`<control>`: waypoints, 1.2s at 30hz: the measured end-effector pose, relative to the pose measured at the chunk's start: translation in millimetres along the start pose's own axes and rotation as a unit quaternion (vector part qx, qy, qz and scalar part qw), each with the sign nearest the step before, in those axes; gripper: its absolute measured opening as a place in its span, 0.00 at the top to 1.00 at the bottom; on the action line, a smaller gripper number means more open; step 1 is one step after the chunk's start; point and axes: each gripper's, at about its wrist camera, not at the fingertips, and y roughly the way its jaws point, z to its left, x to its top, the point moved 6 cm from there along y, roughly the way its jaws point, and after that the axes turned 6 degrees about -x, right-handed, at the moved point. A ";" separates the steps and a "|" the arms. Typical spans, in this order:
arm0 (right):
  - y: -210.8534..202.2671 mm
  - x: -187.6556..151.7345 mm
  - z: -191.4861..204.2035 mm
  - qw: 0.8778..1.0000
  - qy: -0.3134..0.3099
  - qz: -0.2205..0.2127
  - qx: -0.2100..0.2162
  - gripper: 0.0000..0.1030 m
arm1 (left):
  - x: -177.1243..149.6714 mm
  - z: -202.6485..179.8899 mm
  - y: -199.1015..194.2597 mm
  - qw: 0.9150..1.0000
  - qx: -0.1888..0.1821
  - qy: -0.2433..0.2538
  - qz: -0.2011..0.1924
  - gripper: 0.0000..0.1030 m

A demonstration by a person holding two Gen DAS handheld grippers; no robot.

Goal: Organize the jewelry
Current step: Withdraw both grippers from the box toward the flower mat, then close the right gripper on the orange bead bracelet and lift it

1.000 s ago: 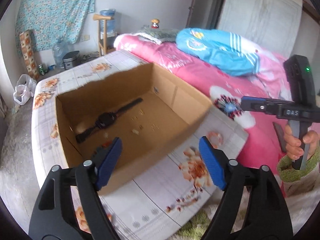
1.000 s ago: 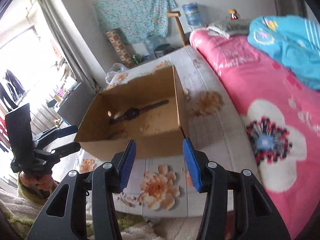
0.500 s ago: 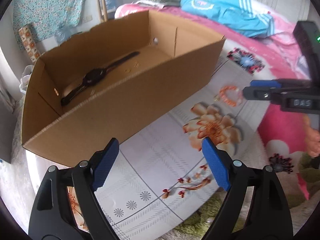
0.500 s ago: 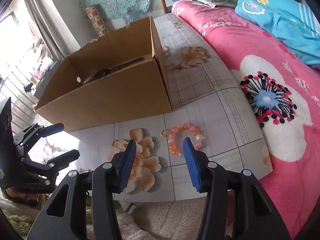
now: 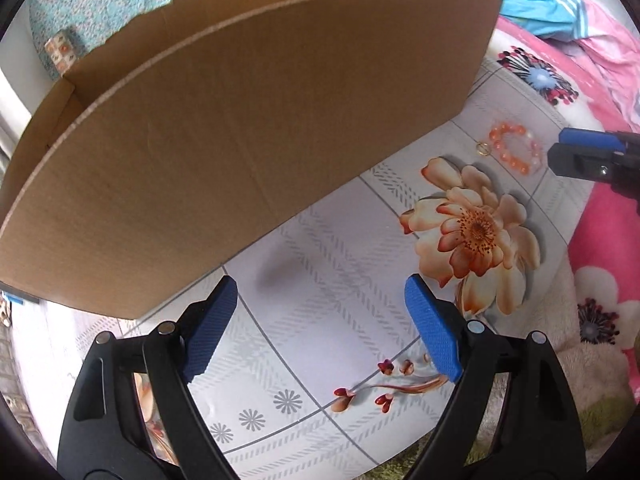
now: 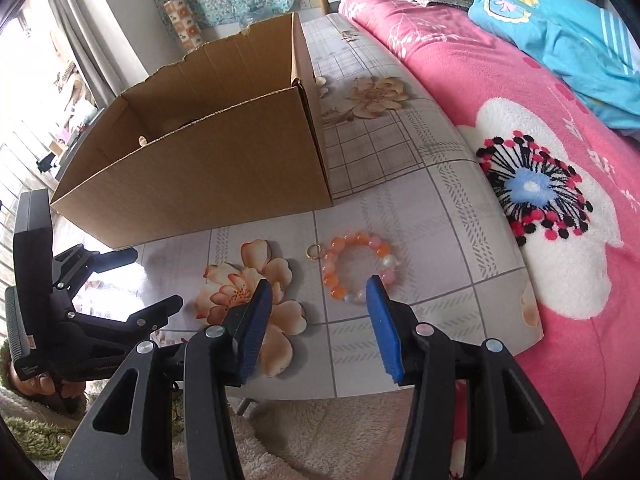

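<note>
Since the task is sorting jewelry, the big cardboard box (image 6: 192,168) is sitting open-topped on the floral-print table (image 6: 420,184), likely serving as the drop-off bin; its near wall is filling most of the left wrist view, so whatever is lying inside is mostly hidden from both cameras. Beside the table a pink flowered blanket (image 6: 540,208) is covering a bed, with a blue garment (image 6: 560,32) lying on top, neither part of the job.

Left gripper (image 5: 320,328) is hanging over bare tabletop just in front of the box wall, jaws spread wide with nothing between them, probably just waiting as the free hand. Its pads are not touching anything.

Right gripper (image 6: 318,320) is pointing down at the table's near edge, jaws standing at a middling gap, empty. The right pad is overlapping the near rim of the bead bracelet (image 6: 356,272) in the picture, but I cannot tell if it is touching; the left pad is sitting over the printed flower. Looks like it is lining up to pinch the bracelet.

Bead bracelet, orange and pale beads, is lying flat on the table, well clear of the box. A small gold ring (image 6: 313,251) is lying just beside its left edge, close enough that a sloppy pinch could be knocking it away.
</note>
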 end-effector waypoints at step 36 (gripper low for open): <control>16.4 1.3 16.9 0.991 -0.116 -0.001 -0.061 0.65 | -0.5 22.9 15.1 0.999 -0.007 -0.053 0.003 0.08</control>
